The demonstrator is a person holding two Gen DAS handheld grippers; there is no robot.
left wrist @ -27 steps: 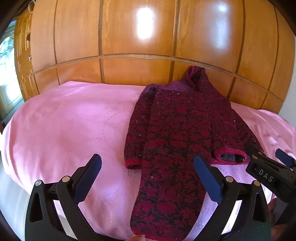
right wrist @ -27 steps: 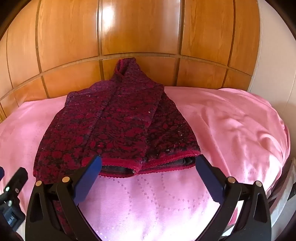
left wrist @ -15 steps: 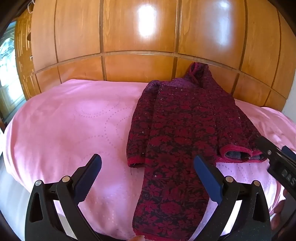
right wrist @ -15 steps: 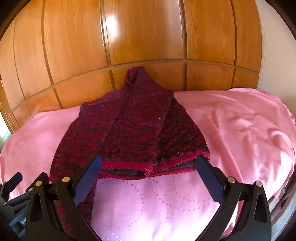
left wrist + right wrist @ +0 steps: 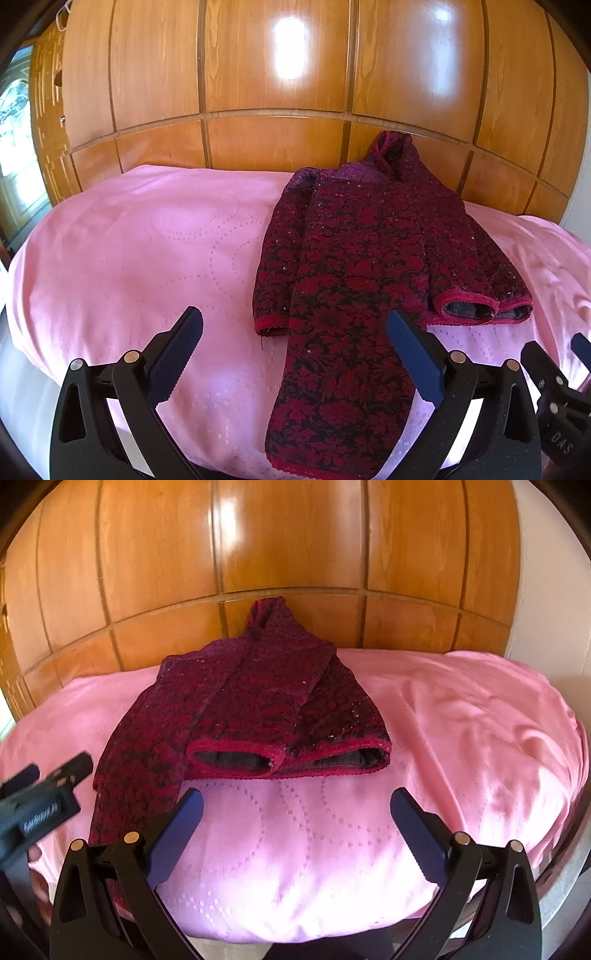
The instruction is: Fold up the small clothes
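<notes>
a dark red floral garment (image 5: 354,266) lies on the pink bedspread (image 5: 147,258), its collar propped against the far wooden wall (image 5: 258,74), right side folded across with crimson-edged cuffs side by side. its near hem runs off the bed edge. the left gripper (image 5: 295,354) and right gripper (image 5: 295,834) hover tilted downward, jaws spread wide, holding nothing.

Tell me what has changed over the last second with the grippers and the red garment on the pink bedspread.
Both grippers have drawn back and apart. In the left wrist view the right gripper slid from beside the folded cuffs down to the bottom right corner. In the right wrist view the left gripper rose along the left edge. Nothing was grasped or released: both stay wide open and empty. The red garment lies unchanged on the pink bedspread.
</notes>
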